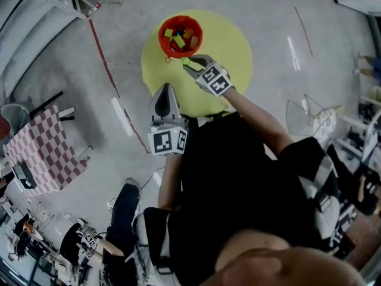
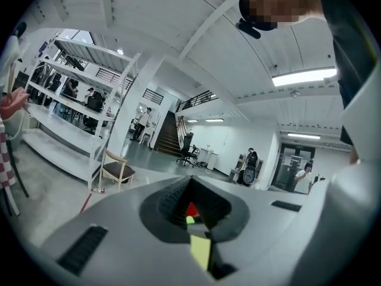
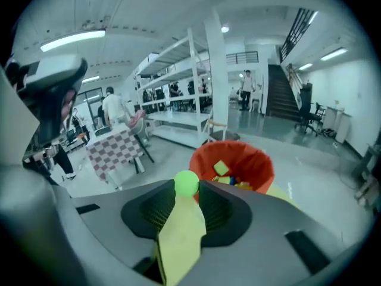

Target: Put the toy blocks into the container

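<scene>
So the right tongs (image 3: 186,190) are clamped on a small green ball (image 3: 186,183) – you can see it pinched right at the tips in the right gripper view, with both pads pressing on it. From the head view the right tongs (image 1: 191,65) hold that green ball (image 1: 186,61) up off the round yellow surface (image 1: 229,46), just beside the near rim of the red container (image 1: 162,39) and not over its opening. The container sits toward the far edge of the surface and already has a bunch of toy blocks (image 1: 178,37) in it: yellow, green, some red, a bit of blue. In the right gripper view the container (image 3: 257,164) is right behind the ball, and a yellow-green block (image 3: 221,168) lies on top of the pile. The left tongs (image 1: 166,90) sit at the near edge of the yellow surface, well apart from the container, pointing toward it. In the left gripper view the left tongs (image 2: 190,188) are together with nothing held – only slivers of red, green and yellow show through the slot behind the tips. Off to the left on the grey floor (image 1: 268,16) there's a table with a red-and-white checkered cloth (image 1: 41,154).
</scene>
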The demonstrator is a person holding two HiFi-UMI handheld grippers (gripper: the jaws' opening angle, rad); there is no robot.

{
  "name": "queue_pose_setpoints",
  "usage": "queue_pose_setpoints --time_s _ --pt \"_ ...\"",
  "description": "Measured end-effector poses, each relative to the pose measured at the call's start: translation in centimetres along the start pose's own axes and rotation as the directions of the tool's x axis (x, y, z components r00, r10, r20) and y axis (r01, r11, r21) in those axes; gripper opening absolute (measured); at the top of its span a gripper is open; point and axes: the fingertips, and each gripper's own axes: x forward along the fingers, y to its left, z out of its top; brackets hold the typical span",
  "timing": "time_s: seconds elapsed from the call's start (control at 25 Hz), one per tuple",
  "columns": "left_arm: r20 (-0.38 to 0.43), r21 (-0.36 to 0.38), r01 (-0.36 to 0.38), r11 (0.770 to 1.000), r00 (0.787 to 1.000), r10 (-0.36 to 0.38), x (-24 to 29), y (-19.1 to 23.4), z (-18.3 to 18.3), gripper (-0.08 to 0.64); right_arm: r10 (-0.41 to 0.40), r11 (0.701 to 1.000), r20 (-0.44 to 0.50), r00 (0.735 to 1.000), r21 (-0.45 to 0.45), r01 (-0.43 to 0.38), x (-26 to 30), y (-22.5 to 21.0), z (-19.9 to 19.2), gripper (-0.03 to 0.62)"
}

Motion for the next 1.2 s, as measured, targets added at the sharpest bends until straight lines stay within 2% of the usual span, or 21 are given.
queue_pose_setpoints --time_s 0.08,0.16,0.4,0.6,0.76,0.84,0.88,0.96,1.2 --pt "0.004 0.001 -0.002 1.000 1.000 0.002 0.0 -0.3 0.1 -0.015 -0.052 0.999 0.068 0.996 0.012 0.052 -0.4 -2.2 2.3 0.121" --pt "0.006 0.002 -0.005 1.000 1.000 0.005 -0.1 -0.5 0.1 -0.015 -0.091 0.996 0.079 0.993 0.032 0.089 0.2 -4.1 3.1 0.121" --pt "0.001 0.004 -0.026 1.000 1.000 0.026 -0.5 -1.0 -0.1 -0.015 -0.136 0.986 -0.054 0.989 0.086 0.140 2.9 -7.0 1.1 0.123" --pt "-0.004 0.001 -0.038 0.999 0.999 0.038 -0.9 -0.9 -0.4 -0.015 -0.149 0.981 -0.045 0.988 0.116 0.154 2.4 -6.9 1.1 0.153" --pt "0.004 0.007 -0.029 1.000 1.000 0.029 -1.0 -1.5 -0.4 -0.015 -0.146 0.977 0.028 0.989 0.163 0.139 0.3 -7.2 1.6 0.150" --pt "0.012 0.015 -0.020 1.000 1.000 0.020 -0.7 -2.0 0.0 -0.015 -0.164 0.974 0.084 0.983 0.174 0.148 -1.5 -7.4 2.6 0.075" --pt "0.016 0.020 -0.014 1.000 1.000 0.014 -0.5 -2.2 0.2 -0.015 -0.179 0.971 0.113 0.977 0.178 0.157 -2.5 -7.7 3.2 0.037" --pt "0.023 0.028 -0.003 1.000 1.000 0.002 -0.1 -2.7 0.6 -0.015 -0.196 0.968 0.167 0.966 0.188 0.164 -4.4 -7.9 4.4 0.008" --pt "0.036 0.052 0.012 0.999 0.999 -0.014 0.2 -3.9 1.1 -0.015 -0.217 0.965 0.329 0.919 0.211 0.153 -10.8 -6.6 6.9 -0.002"
